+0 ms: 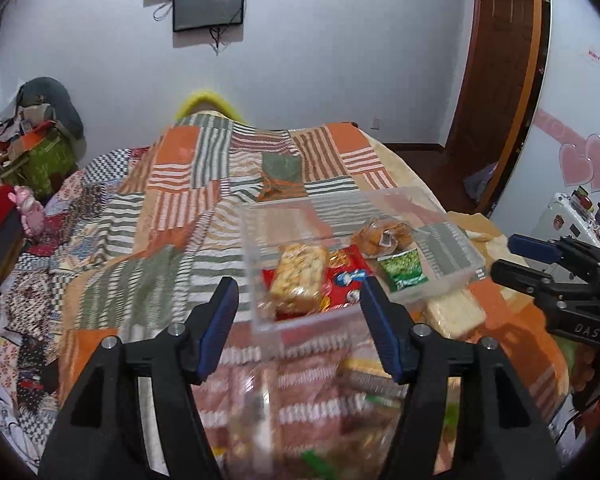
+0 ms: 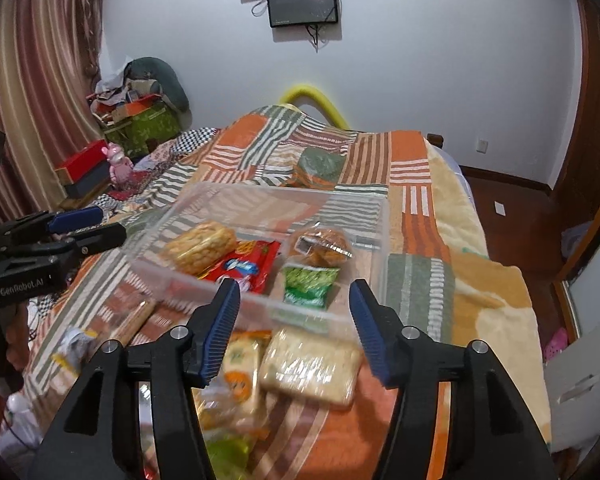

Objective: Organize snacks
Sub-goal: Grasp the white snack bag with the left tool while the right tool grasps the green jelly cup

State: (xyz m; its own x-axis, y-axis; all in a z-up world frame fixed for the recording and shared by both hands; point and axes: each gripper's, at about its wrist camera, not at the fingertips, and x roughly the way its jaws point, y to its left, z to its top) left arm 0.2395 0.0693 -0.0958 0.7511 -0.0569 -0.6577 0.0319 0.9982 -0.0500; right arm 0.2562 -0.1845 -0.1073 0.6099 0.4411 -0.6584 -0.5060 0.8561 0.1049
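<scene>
A clear plastic box (image 1: 260, 280) (image 2: 376, 220) sits on the bed. It holds a pale cracker pack (image 1: 300, 276) (image 2: 200, 246), a red snack bag (image 1: 346, 276) (image 2: 248, 268), a green pea packet (image 1: 402, 268) (image 2: 310, 284) and a clear tub of brown pastries (image 1: 382, 236) (image 2: 320, 246). My left gripper (image 1: 298, 300) is open and empty at the box's near corner. My right gripper (image 2: 294, 304) is open and empty above a pale wafer pack (image 2: 312, 368) (image 1: 454, 314) lying outside the box. More loose snack packs (image 2: 236, 376) lie blurred near me.
A patchwork quilt (image 1: 172, 208) (image 2: 420, 184) covers the bed. Boxes and a pink toy (image 2: 118, 162) are piled at the left by the curtain. A wooden door (image 1: 500, 60) and a dark floor (image 2: 516, 216) are to the right. Screens hang on the far wall.
</scene>
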